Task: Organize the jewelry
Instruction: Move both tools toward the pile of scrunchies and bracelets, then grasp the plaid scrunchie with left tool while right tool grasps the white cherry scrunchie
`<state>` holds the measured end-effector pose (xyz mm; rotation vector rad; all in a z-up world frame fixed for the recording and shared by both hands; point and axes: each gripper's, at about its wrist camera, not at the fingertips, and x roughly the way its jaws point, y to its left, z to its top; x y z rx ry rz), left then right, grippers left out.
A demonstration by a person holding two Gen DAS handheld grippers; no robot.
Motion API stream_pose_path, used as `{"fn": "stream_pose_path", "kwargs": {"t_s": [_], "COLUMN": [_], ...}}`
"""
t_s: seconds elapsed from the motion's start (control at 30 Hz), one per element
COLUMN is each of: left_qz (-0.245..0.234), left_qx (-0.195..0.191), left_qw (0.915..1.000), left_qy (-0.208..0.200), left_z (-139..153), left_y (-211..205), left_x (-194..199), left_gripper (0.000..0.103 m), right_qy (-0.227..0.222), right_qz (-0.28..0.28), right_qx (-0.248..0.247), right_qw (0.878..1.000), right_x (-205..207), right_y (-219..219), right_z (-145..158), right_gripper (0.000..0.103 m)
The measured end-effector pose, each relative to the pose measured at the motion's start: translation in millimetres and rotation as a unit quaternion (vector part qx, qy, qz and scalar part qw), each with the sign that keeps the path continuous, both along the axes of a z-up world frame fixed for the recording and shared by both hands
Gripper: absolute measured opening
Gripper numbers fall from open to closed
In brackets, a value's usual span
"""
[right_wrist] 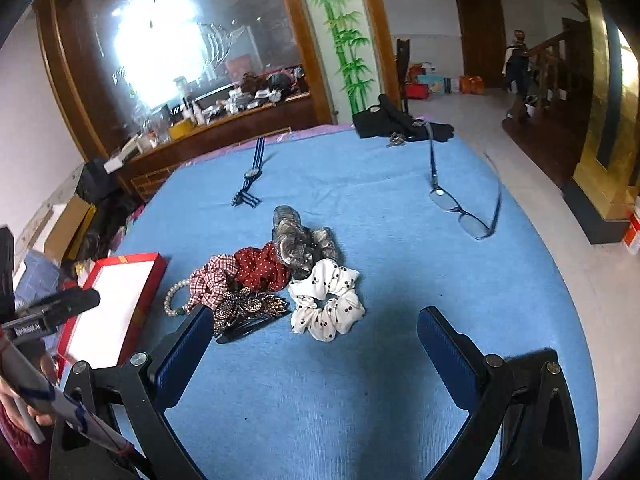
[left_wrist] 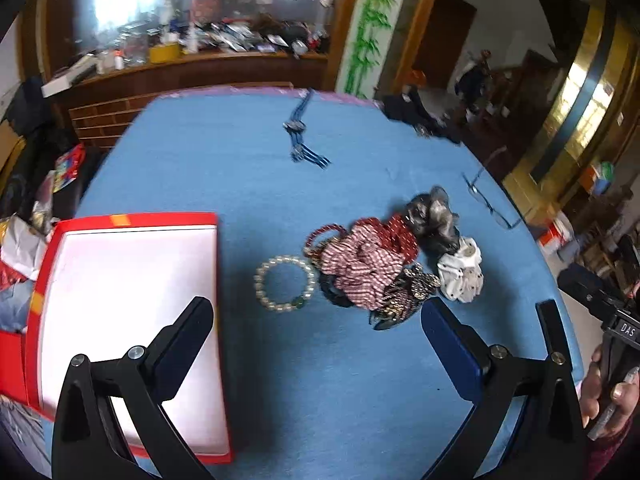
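A heap of accessories lies mid-table: a pearl bracelet point(left_wrist: 285, 283) point(right_wrist: 173, 298), a red checked scrunchie point(left_wrist: 360, 266) point(right_wrist: 212, 280), a red dotted scrunchie point(right_wrist: 260, 266), a grey scrunchie point(left_wrist: 434, 216) point(right_wrist: 298, 240), a white dotted scrunchie point(left_wrist: 460, 272) point(right_wrist: 326, 300), a red bead bracelet point(left_wrist: 320, 234) and a rhinestone butterfly clip point(left_wrist: 404, 300) point(right_wrist: 248, 306). A red box with a white lining point(left_wrist: 132, 304) point(right_wrist: 116, 300) sits at the left. My left gripper point(left_wrist: 318, 316) is open above the near table, with nothing between its fingers. My right gripper point(right_wrist: 316, 328) is open and empty too, just short of the heap.
A blue-striped watch point(left_wrist: 298, 136) point(right_wrist: 250, 178) lies farther back. Eyeglasses point(left_wrist: 490, 200) point(right_wrist: 460, 208) rest at the right, a black cloth point(right_wrist: 394, 124) at the far edge. The round table point(left_wrist: 248, 160) point(right_wrist: 400, 272) wears a blue cover. A hand point(left_wrist: 612, 404) holds the other gripper.
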<state>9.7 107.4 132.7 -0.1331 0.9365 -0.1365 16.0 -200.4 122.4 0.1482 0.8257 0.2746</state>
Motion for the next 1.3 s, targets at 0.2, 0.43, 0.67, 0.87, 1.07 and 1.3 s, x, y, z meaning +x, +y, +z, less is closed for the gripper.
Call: {"fn": "stream_pose_path", "kwargs": {"t_s": [0.2,0.43,0.67,0.87,1.07,1.3], "left_qz": [-0.031,-0.034,-0.036,-0.045,-0.043,-0.046], "left_qx": [-0.01,-0.039,-0.033,-0.019,0.003,0.016], "left_qw": [0.9977,0.9924,0.9902,0.99,0.9918,0.9936], "left_qy": [0.059,0.112,0.131,0.132,0.12,0.102], "left_z": [-31.5,-66.5,-84.9,-97.4,-99.9,-94.5], "left_y": [-25.0,-31.3,-41.5,-55.1,-62.0,-63.9], "left_x": [37.1,82.0,103.3,109.6,110.2,101.7], "left_gripper": [0.103,0.103,0.087,0.077,0.049,0.023], "right_qy": [0.052,0.09,0.119,0.134,0.145,0.15], "right_qz": [0.015,0.009,0.003,0.002,0.006,0.021], "right_qx": [0.024,0.019,0.029,0.035,0.024,0.015], "right_qw": [0.998,0.996,0.992,0.99,0.989,0.988], "right_x": [32.5,60.1,80.5,91.9,99.4,96.7], "right_y": [6.6,13.6,13.7,15.0,22.7,30.0], "right_z": [-23.9,-48.1,-67.3,-78.3,-90.7,-100.9], "right_gripper": [0.103,0.103,0.103,0.1,0.085,0.024]}}
